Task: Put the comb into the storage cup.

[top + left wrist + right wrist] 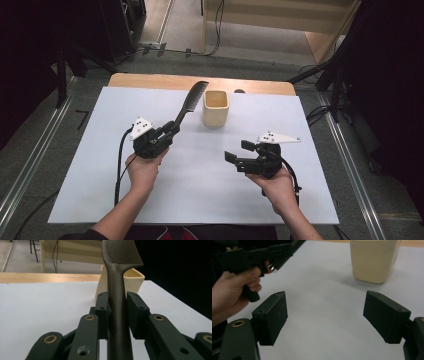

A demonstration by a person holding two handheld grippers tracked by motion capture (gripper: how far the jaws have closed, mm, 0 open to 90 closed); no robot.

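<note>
A long dark comb (190, 103) is clamped by its handle in my left gripper (170, 128), toothed head up and angled toward the back of the table. Seen from the left gripper view, the comb (117, 302) runs up between both pads, which press its handle. A cream square cup (215, 108) stands upright just right of the comb's head; it appears again as the cup (132, 280) behind the comb. My right gripper (237, 151) hovers open at the right, jaws pointing left, nothing between them. The right gripper view has the cup (374, 260) at the far right.
A white sheet (100, 150) covers most of the wooden table (150, 79). In the right gripper view a hand (234, 290) holds the left gripper at the upper left. Metal rails and cables run along the floor on both sides.
</note>
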